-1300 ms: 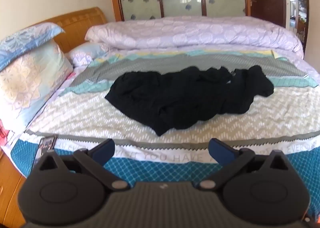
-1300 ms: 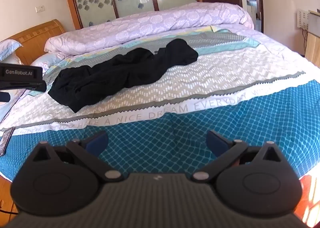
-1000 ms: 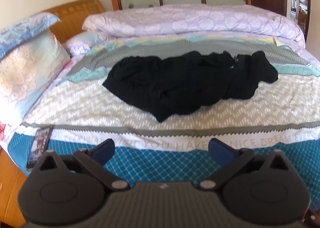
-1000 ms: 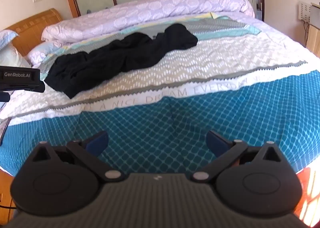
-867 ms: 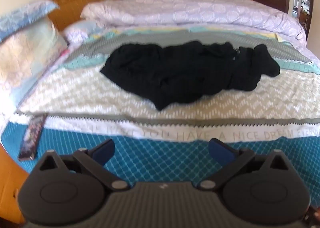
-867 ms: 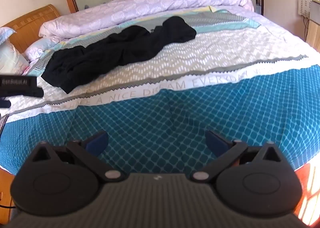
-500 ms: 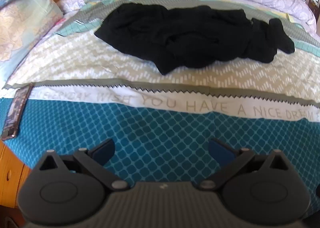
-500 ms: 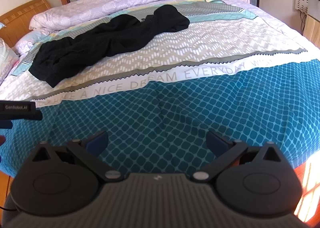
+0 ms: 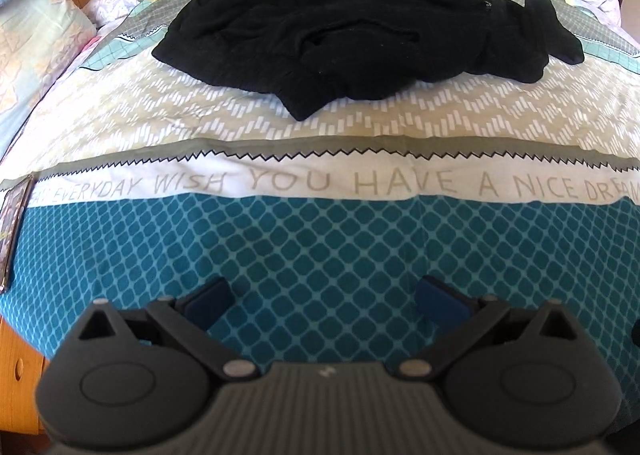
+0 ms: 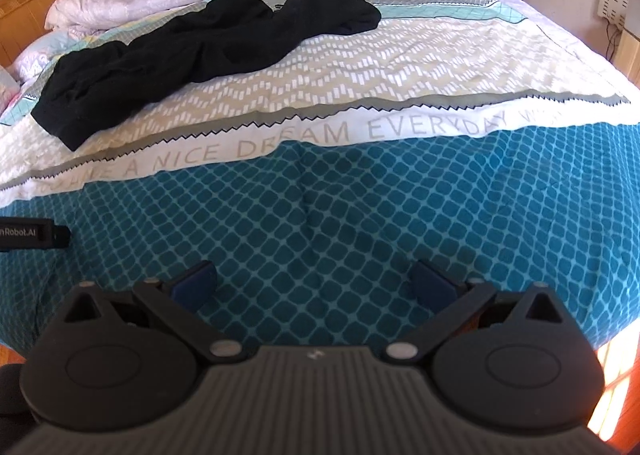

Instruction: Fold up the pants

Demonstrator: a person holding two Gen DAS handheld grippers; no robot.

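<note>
Right tongs over bed
Tongs (image 10: 313, 284) spread wide, empty, above teal bedspread (image 10: 360, 207). Black pants (image 10: 192, 55) lie crumpled farther up the bed, well apart.

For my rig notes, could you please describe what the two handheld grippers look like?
Both the left gripper and right gripper are matte black, with ribbed centre bodies, round side housings, silver pivot pins and blue-padded jaws. White lettering marks the left one's side.

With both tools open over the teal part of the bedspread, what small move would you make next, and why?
Probably carry both tools forward toward the crumpled black pants. The left tool and right tool are open and empty above the teal diamond-patterned bedspread, well short of the pants, which lie bunched beyond the lettered white band. Nothing can be straightened until a tool reaches an edge.
</note>
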